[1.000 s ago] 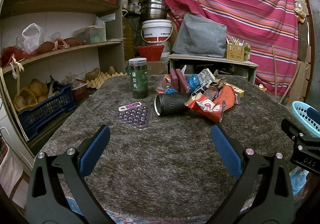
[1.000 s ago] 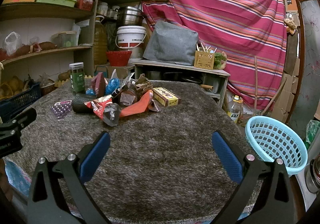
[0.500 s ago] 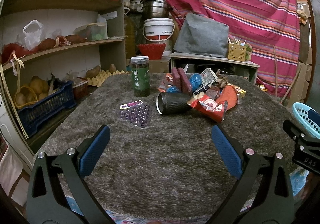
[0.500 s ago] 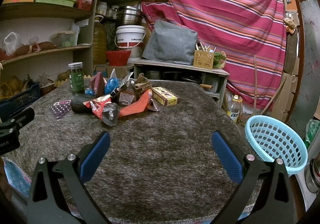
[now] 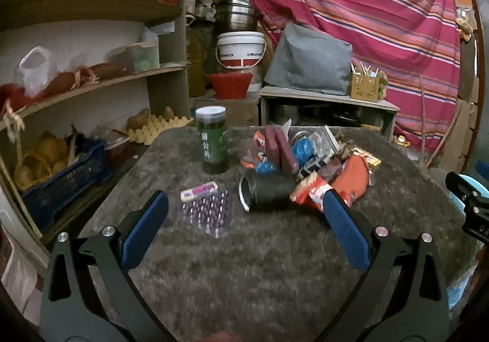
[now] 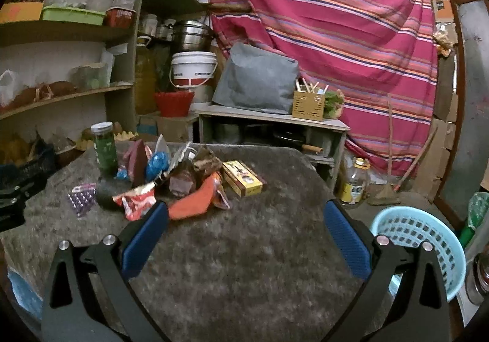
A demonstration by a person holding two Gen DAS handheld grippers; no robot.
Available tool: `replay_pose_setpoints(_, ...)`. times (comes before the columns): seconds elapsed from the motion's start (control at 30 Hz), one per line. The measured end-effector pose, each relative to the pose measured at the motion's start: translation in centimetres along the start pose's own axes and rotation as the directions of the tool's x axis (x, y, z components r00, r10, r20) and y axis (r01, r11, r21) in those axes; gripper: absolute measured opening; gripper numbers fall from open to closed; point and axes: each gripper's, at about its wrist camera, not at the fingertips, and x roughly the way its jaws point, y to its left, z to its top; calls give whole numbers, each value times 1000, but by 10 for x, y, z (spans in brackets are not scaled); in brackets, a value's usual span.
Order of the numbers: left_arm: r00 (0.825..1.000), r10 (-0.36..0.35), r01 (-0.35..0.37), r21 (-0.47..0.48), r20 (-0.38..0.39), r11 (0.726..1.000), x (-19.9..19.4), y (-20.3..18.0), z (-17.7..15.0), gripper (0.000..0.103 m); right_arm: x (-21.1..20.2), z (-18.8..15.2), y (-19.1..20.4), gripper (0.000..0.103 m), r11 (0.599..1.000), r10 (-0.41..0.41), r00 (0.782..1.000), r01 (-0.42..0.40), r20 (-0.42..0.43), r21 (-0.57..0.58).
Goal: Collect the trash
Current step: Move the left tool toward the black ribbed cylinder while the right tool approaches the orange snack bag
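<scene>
Hovering above the grey, shaggy worktop (image 5: 259, 274), the left hand-held gripper (image 5: 244, 213) has its blue-padded fingers (image 5: 143, 232) spread wide with nothing between them. The right hand-held gripper (image 6: 244, 216) is likewise wide apart and empty. A heap of trash (image 5: 305, 167) lies toward the far side of the worktop: a black cup (image 5: 266, 192) on its side with its mouth facing left, a red snack wrapper (image 5: 311, 190) touching it, an orange packet (image 6: 195, 201), and a yellow box (image 6: 243, 178) at the heap's right edge. A purple blister pack (image 5: 207, 213) lies just left of the cup, apart from it. A green jar (image 5: 212, 140) stands upright behind the pack. A light-blue basket (image 6: 421, 244) sits off the worktop's right edge, lower than its surface.
</scene>
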Motion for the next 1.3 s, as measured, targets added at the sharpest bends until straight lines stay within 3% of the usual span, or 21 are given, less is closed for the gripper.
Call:
replay_pose_setpoints(0.3, 1000, -23, 22, 20, 20, 1000, 39, -8, 47, 98, 36, 35, 0, 99, 1000, 17, 1000, -17, 4, -6)
replay_pose_setpoints(0.63, 999, 35, -35, -11, -7, 999, 69, 3, 37, 98, 79, 61, 2, 99, 1000, 4, 1000, -4, -5, -16)
replay_pose_setpoints(0.9, 996, 17, -15, 23, -85, 1000, 85, 2, 33, 98, 113, 37, -2, 99, 1000, -12, 996, 12, -84, -6)
replay_pose_setpoints(1.1, 995, 11, -11, 2, -100, 1000, 98, 3, 23, 98, 131, 22, -7, 99, 1000, -15, 992, 16, -128, 9)
replay_pose_setpoints(1.23, 988, -2, 3, 5, -153, 1000, 116, -3, 16, 98, 139, 16, -6, 99, 1000, -6, 994, 6, -109, 3)
replay_pose_setpoints(1.3, 984, -9, 9, 3, -178, 1000, 126, -8, 14, 98, 146, 15, -4, 99, 1000, -5, 989, 4, -146, -8)
